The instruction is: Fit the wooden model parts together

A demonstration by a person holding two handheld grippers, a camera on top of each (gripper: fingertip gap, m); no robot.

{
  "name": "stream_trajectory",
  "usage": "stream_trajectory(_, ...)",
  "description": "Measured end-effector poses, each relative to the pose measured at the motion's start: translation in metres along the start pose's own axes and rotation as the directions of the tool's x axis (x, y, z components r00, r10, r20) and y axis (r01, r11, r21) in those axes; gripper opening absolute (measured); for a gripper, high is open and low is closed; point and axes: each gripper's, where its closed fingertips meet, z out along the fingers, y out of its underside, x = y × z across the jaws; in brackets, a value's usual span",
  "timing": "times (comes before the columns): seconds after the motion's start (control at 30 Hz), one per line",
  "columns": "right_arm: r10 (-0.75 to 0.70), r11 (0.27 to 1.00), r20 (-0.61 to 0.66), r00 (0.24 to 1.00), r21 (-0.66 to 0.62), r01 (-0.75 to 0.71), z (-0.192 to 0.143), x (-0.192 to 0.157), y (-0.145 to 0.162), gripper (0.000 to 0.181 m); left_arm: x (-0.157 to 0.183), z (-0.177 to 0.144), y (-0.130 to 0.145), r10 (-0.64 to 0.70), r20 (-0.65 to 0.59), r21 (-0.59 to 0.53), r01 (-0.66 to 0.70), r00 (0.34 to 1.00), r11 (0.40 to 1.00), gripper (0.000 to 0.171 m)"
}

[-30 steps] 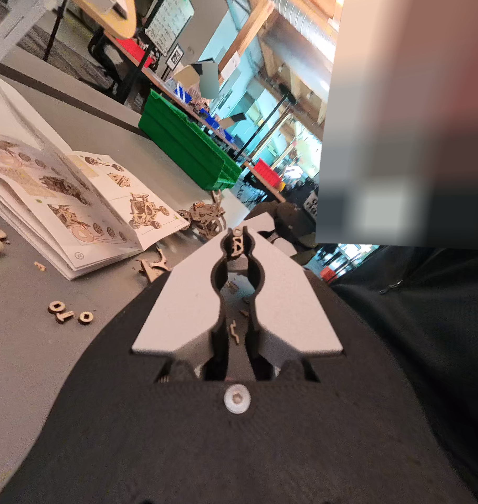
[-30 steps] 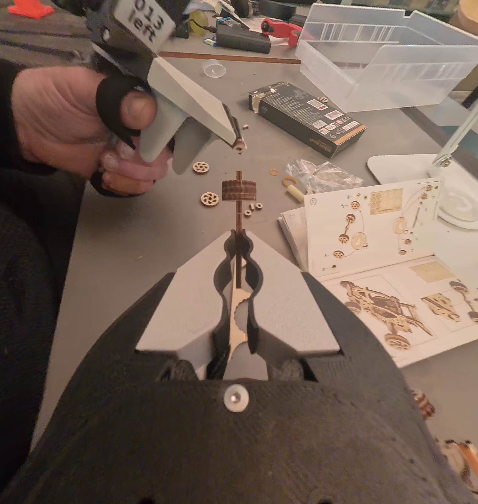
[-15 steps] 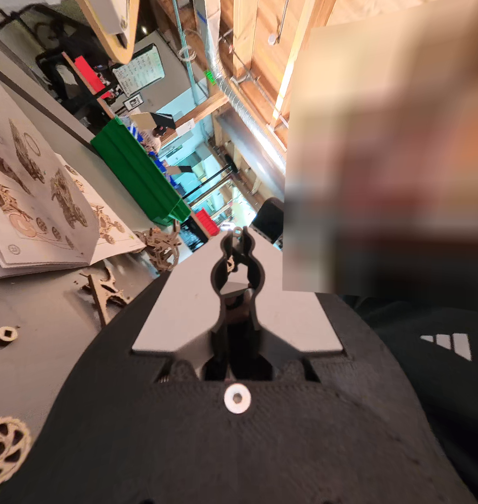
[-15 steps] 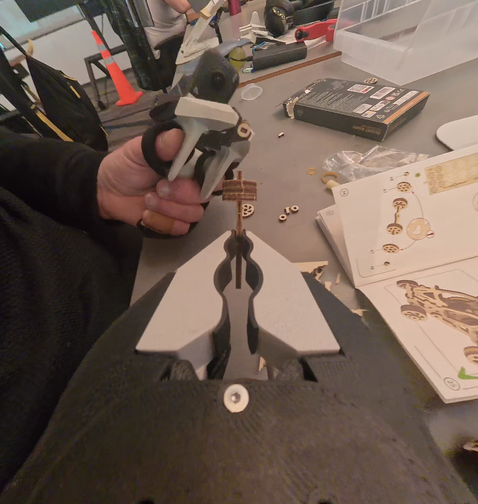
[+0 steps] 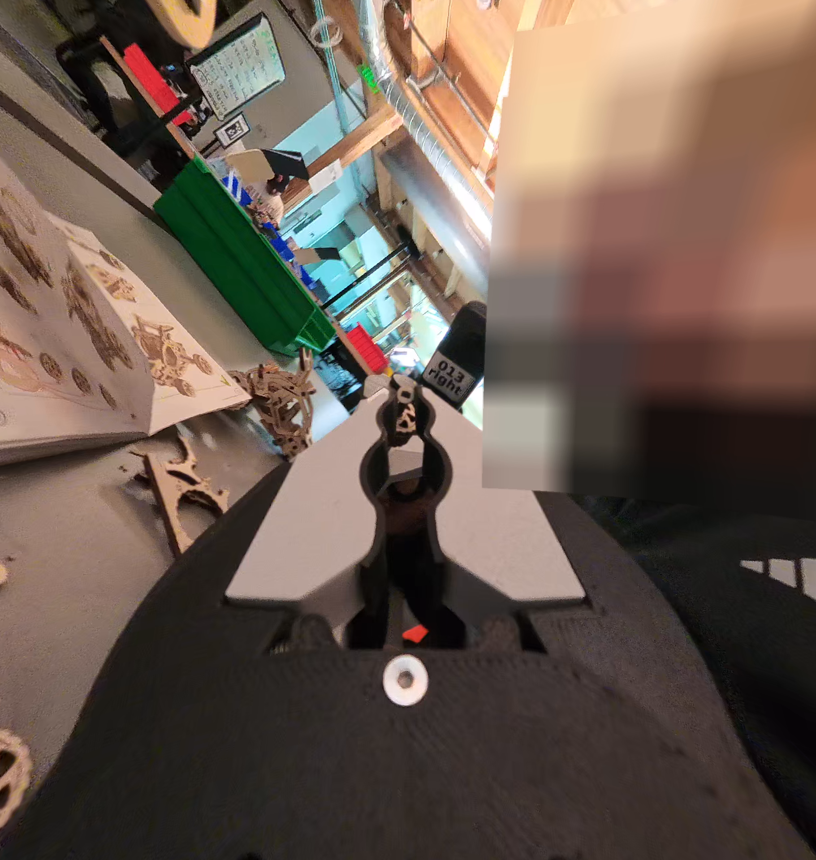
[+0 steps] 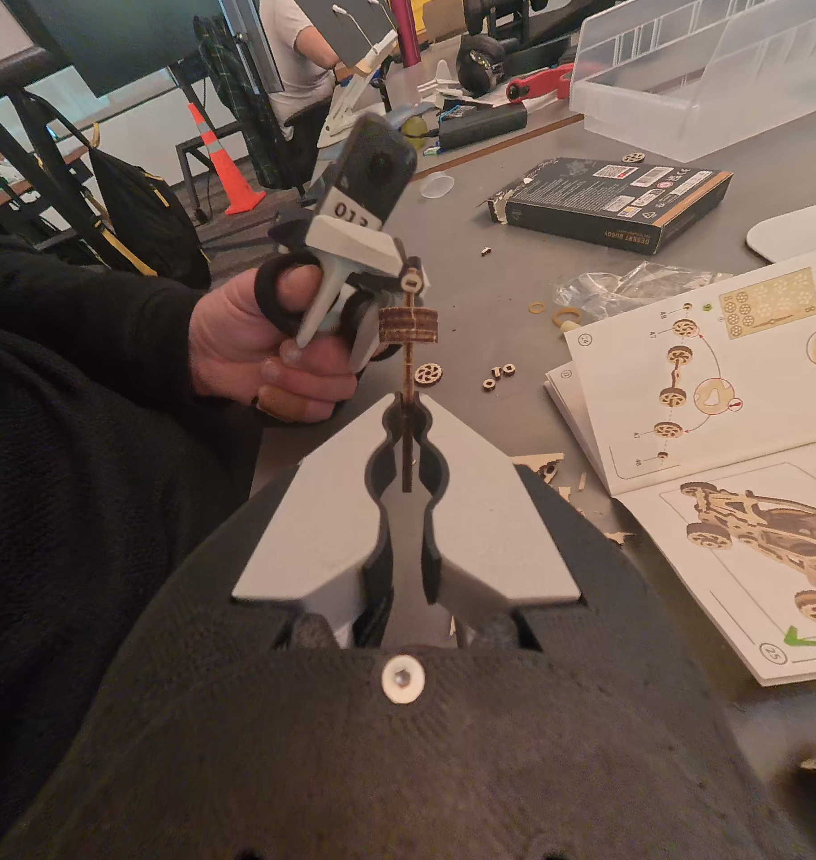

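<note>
In the right wrist view, my right gripper (image 6: 407, 401) is shut on a thin wooden axle (image 6: 408, 372) and holds it upright. A ribbed wooden wheel (image 6: 408, 325) sits on the axle above the fingertips. My left gripper (image 6: 413, 280), held in a hand, is shut on a small wooden cap (image 6: 414, 281) with a square hole, right at the axle's top end. In the left wrist view, the left gripper (image 5: 402, 395) pinches that cap (image 5: 403, 394), and the wheel (image 5: 403, 422) shows just beyond its fingertips. Whether the cap is on the axle is hidden.
An open instruction booklet (image 6: 722, 419) lies on the grey table (image 6: 489, 242) at the right, with a black box (image 6: 615, 200), a plastic bag (image 6: 606, 288) and a clear bin (image 6: 722, 70) behind. A loose wheel (image 6: 428, 374) and small rings (image 6: 499, 374) lie near. A partly built model (image 5: 280, 409) and green bin (image 5: 243, 265) stand beyond the booklet (image 5: 70, 349).
The left gripper has swung round and come in over the axle's top end with the small cap. The right gripper has tilted up with the axle and wheel still in it.
</note>
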Motion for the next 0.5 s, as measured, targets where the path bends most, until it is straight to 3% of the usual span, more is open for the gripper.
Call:
stream_trajectory(0.03, 0.004, 1.000, 0.005, 1.000, 0.001, -0.004, 0.0001, -0.0003, 0.0001, 0.000, 0.0004, -0.0002, 0.0003, 0.034, 0.017, -0.018, -0.034, 0.999, 0.999, 0.004)
stream_trajectory(0.33, -0.003, 1.000, 0.009, 1.000, -0.001, 0.003, 0.0013, -0.0013, 0.0012, 0.000, -0.0004, -0.0032, 0.0049, 0.253, 0.096, -0.206, -0.230, 0.963, 0.951, 0.004)
stream_trajectory(0.5, -0.142, 0.990, -0.112, 0.984, -0.039, 0.138, 0.0011, 0.0055, 0.0014, 0.000, -0.0023, -0.0034, 0.0047, 0.354, 0.158, -0.291, -0.299, 0.922, 0.909, 0.004)
